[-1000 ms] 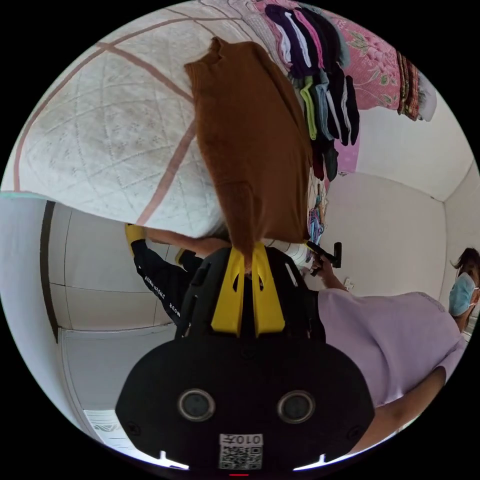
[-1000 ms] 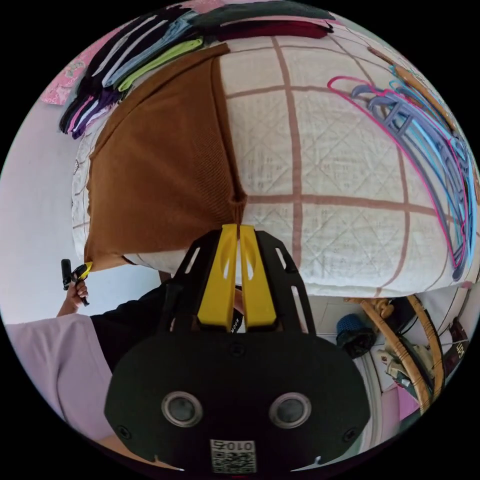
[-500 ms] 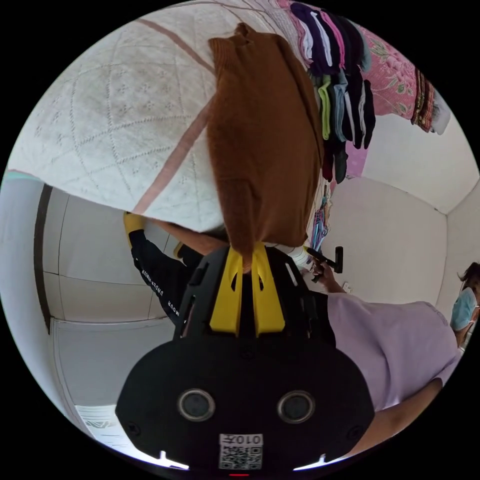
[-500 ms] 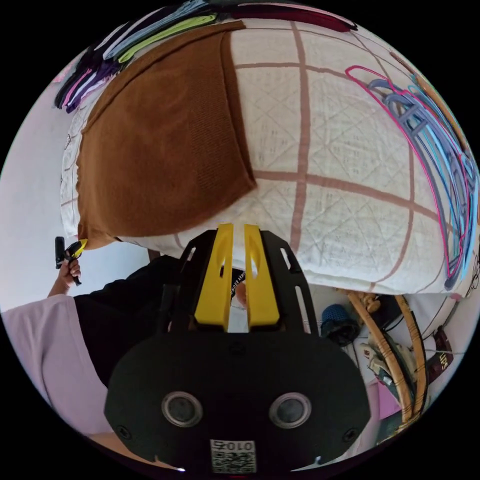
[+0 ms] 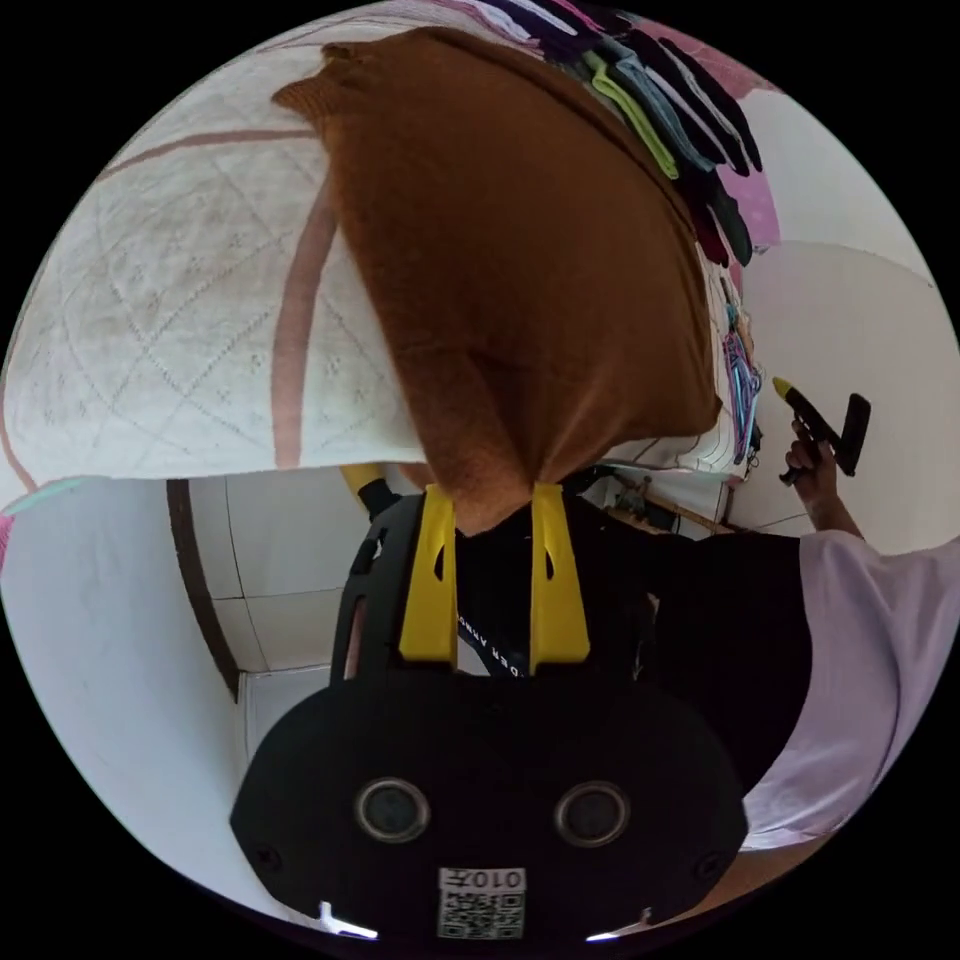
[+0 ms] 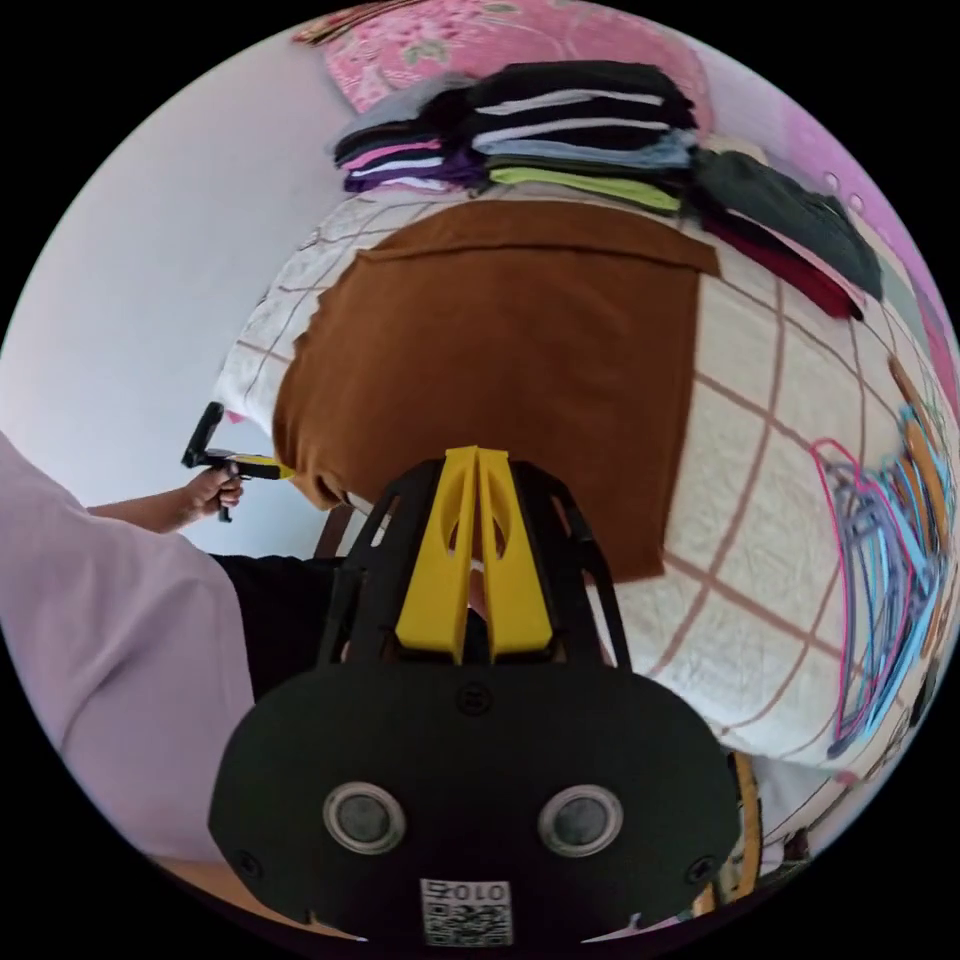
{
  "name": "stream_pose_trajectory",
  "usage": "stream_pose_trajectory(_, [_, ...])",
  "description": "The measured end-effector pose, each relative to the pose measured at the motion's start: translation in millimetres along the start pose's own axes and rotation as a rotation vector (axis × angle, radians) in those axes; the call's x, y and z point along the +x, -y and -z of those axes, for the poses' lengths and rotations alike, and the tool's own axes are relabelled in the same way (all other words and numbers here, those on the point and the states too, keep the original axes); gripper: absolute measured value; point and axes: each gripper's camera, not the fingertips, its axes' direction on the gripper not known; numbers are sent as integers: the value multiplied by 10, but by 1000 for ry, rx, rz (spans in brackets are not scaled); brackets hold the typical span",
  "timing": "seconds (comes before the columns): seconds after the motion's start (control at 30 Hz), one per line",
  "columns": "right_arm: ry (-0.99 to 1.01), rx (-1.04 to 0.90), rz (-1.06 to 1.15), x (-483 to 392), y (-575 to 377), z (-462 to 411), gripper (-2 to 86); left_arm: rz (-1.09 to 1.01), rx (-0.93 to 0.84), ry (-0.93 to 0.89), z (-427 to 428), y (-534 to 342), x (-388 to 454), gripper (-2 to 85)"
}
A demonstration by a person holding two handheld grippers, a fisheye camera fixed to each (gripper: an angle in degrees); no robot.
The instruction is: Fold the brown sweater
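Your brown sweater (image 6: 500, 360) lies spread flat on the bed (image 6: 780, 460), on its quilted cream cover with brown grid lines, one corner hanging over the near edge. In the left gripper view that corner of the sweater (image 5: 520, 260) dips between the yellow jaws of your left tool (image 5: 492, 500), which stand parted with a clear gap on either side of the cloth; they are not pinching it. Your right tool (image 6: 478, 470) sits in front of the sweater's near edge with its jaws brought together tip to tip, holding nothing. Behind the sweater, a stack of folded clothes (image 6: 560, 130) rests against a pink floral bedcover (image 6: 450, 45). Coloured hangers (image 6: 890, 570) lie in a heap on the bed, well apart from the sweater. Your lilac sleeve (image 6: 110, 640) shows beside the right tool
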Motion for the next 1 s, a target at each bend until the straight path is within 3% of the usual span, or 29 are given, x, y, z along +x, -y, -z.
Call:
stream_pose_trajectory(0.1, [69,-46,91,-229,172,-143,22,-7,-177,-31,-190,74,-23,41])
stream_pose_trajectory(0.37, [179,-219,254,-647,268,-672,24,-160,-116,-168,216,152,305,11])
stream_pose_trajectory(0.57, [190,-182,276,-764,373,-665,24,-87,-29,-649,695,752,506,24])
stream_pose_trajectory(0.63, [177,-157,264,-731,436,-642,25,97,175,-717,911,1086,343,37])
stream_pose_trajectory(0.7, [163,-144,249,-704,489,-637,25,181,301,-642,1021,1313,211,49])
stream_pose_trajectory(0.77, [156,-141,242,-702,537,-639,27,197,305,-525,1039,1517,152,61])
stream_pose_trajectory(1.0, [218,-173,253,-808,515,-834,24,-86,228,-79,1139,1242,562,102])
